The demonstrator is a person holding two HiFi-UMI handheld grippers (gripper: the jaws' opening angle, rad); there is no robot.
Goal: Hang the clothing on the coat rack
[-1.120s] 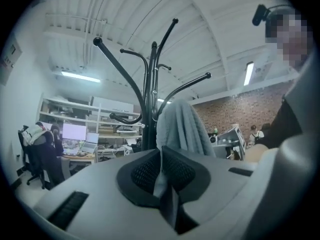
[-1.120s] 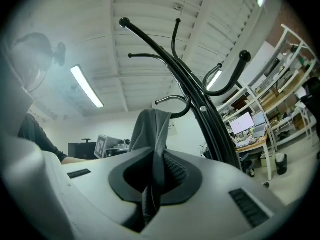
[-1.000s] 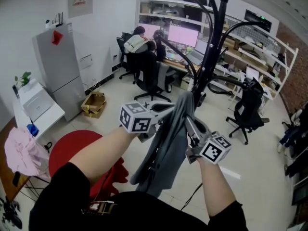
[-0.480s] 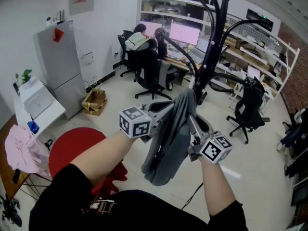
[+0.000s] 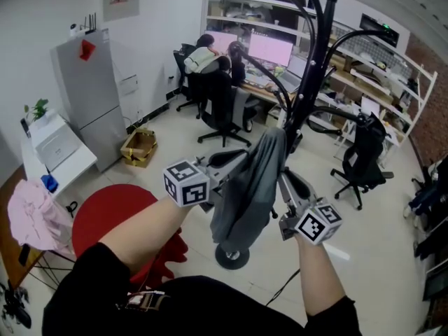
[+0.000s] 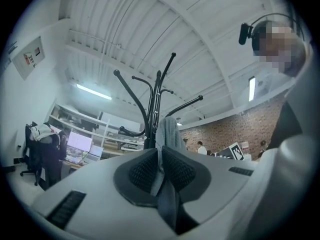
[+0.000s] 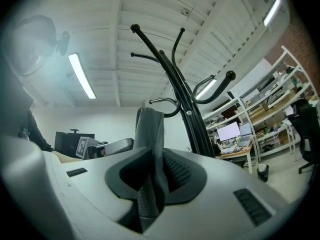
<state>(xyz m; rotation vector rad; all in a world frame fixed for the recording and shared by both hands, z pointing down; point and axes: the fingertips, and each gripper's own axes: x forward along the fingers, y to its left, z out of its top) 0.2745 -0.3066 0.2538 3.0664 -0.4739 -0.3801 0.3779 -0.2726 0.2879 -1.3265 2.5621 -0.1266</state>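
A grey garment [image 5: 252,180] hangs draped over a low hook of the black coat rack [image 5: 308,68], its lower end bunched above the rack's base [image 5: 231,256]. My left gripper [image 5: 234,161] is at the garment's left side and shut on its fabric. In the left gripper view the cloth [image 6: 167,129] is pinched between the pads [image 6: 145,170]. My right gripper [image 5: 283,180] is at the garment's right side. Its jaws are opening: in the right gripper view the cloth [image 7: 150,129] still runs between them, lying against one pad [image 7: 175,170], with a gap on the other side.
A red round seat [image 5: 105,215] and a pink cloth [image 5: 31,219] lie at the lower left. A grey fridge [image 5: 84,96] and a cardboard box [image 5: 138,149] stand at the left. Office chairs [image 5: 220,107] [image 5: 364,156], a seated person [image 5: 203,58] and shelves [image 5: 392,68] are behind the rack.
The garment has gone up and forward onto the rack, and its hanging tail has bunched up. The left gripper has drawn back to the left. The right gripper's jaws have parted.
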